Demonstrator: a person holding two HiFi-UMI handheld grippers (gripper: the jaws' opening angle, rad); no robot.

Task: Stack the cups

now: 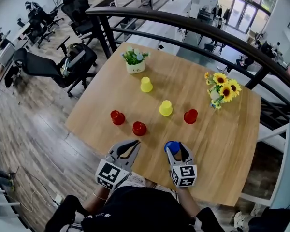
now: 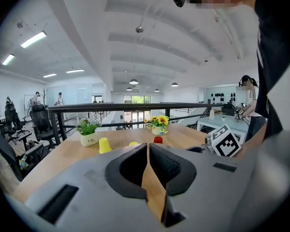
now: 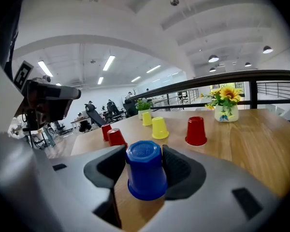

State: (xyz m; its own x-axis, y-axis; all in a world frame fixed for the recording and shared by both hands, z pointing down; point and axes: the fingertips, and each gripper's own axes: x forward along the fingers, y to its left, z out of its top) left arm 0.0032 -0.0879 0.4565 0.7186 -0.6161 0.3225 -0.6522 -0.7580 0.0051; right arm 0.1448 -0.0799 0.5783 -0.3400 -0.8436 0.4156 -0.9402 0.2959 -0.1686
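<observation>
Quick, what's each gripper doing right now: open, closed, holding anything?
Left gripper: jaws closed, empty.
Right gripper: jaws closed on the upside-down blue cup.

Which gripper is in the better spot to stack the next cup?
Right, probably. The right gripper has its jaws closed on the upside-down blue cup; the left gripper is shut and empty.
</observation>
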